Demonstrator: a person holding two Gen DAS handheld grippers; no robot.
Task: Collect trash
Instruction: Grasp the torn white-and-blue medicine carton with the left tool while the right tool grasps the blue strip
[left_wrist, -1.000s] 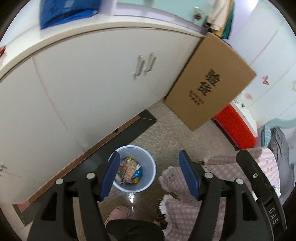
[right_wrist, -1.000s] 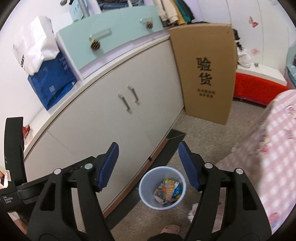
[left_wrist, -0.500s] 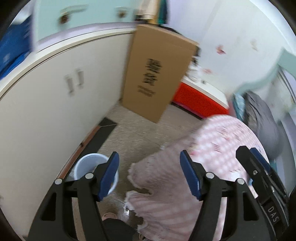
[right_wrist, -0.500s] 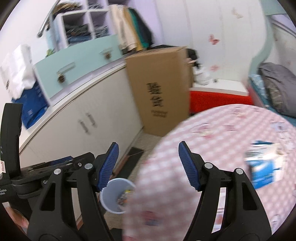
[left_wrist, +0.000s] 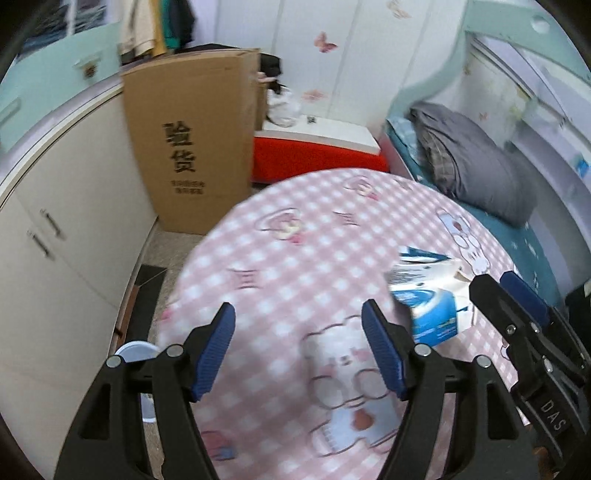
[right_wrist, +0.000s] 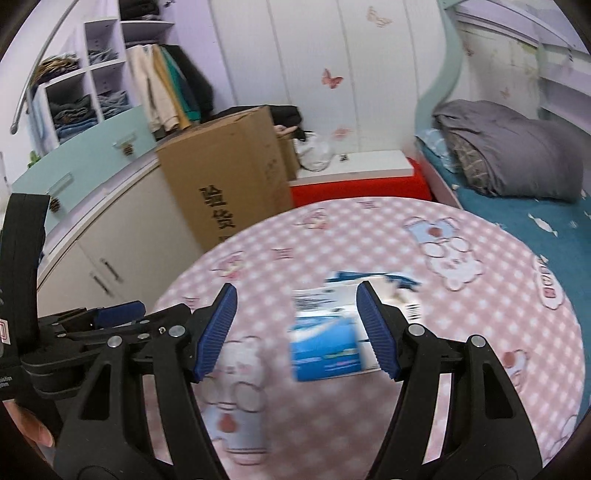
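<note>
The left gripper (left_wrist: 298, 347) has its fingers spreading wider with nothing between them, only the pink checked worktop (left_wrist: 295, 258) beneath. The right gripper (right_wrist: 296, 331) fingers stand released; the blue-and-white carton (right_wrist: 328, 332) lies on the worktop just beyond, nearer the right finger. A white bin (left_wrist: 135, 350) sits on the floor left of the left fingers.
</note>
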